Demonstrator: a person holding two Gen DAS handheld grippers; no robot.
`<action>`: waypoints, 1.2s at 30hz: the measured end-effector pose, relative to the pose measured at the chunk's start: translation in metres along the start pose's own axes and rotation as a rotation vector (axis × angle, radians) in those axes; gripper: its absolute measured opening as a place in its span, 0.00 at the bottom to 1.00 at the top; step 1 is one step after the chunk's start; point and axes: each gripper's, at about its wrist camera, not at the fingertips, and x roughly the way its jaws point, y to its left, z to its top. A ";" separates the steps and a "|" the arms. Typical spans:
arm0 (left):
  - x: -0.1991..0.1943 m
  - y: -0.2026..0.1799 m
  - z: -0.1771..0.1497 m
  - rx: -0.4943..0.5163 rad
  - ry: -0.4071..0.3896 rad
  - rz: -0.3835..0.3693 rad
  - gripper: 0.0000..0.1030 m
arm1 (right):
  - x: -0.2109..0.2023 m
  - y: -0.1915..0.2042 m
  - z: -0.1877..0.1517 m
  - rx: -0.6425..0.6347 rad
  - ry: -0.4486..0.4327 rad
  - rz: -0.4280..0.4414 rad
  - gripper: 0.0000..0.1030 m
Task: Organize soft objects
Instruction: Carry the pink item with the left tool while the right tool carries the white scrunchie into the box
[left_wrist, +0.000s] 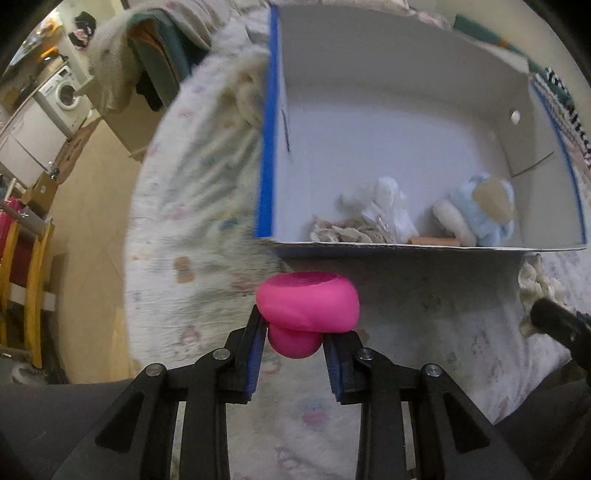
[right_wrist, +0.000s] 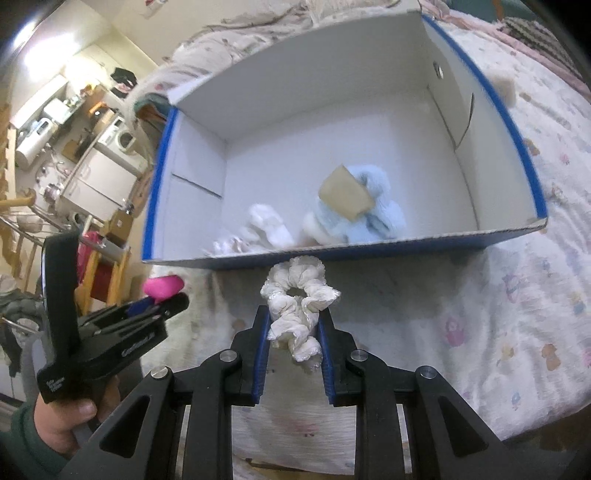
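While the bed (left_wrist: 192, 206) carries the box (right_wrist: 524, 166), left claw (left_wrist: 295, 332) grips a pink toy (left_wrist: 308, 304), right claw (right_wrist: 295, 325) a white scrunchie (right_wrist: 299, 295); washing machine (left_wrist: 68, 94) far left.

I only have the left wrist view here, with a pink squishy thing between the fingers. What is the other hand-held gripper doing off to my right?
Observer: The right hand-held gripper is shut on a white ruffled fabric scrunchie.
Operator: Is it over the box yet?
Observer: No. The scrunchie hangs just short of the near wall of the blue-edged white cardboard box, above the printed bedspread.
Operator: And my pink rubbery toy?
Observer: From the right wrist, the pink rubbery toy in the left hand-held gripper sits outside the box's left corner.
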 end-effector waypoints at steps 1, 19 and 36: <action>-0.009 -0.002 -0.006 -0.003 -0.011 0.000 0.26 | -0.006 0.001 0.000 -0.001 -0.014 0.009 0.25; -0.100 0.024 0.051 -0.077 -0.216 -0.081 0.26 | -0.074 0.030 0.059 -0.079 -0.180 0.074 0.25; -0.040 -0.028 0.105 0.052 -0.170 -0.162 0.26 | -0.014 -0.026 0.094 0.070 -0.121 0.067 0.25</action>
